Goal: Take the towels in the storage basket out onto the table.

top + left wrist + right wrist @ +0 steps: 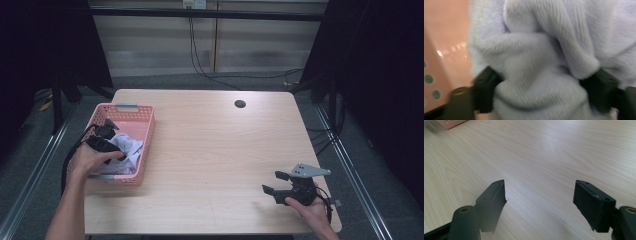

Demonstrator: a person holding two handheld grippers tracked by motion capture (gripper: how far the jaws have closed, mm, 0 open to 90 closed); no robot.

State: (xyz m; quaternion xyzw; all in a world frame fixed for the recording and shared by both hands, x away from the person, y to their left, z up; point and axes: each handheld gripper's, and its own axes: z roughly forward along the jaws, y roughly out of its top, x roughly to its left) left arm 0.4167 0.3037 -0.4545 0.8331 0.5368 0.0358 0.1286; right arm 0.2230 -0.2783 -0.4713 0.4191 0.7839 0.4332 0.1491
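A pink perforated basket [148, 131] stands at the table's left edge and holds a pale lavender knit cloth [129, 148]. My left gripper [113, 149] reaches down into the basket. In the left gripper view its jaws stand wide apart on either side of a bulging fold of the cloth [536, 57], with the left gripper [541, 92] pressed into the fabric. My right gripper [274, 182] rests low over the bare table near the front right corner, open, nothing between its fingers [494, 197].
The wooden table [215, 145] has a round cable hole [240, 104] at the back. The basket's pink floor [446, 37] shows left of the cloth. A corner of the basket [450, 123] shows at the top left of the right gripper view.
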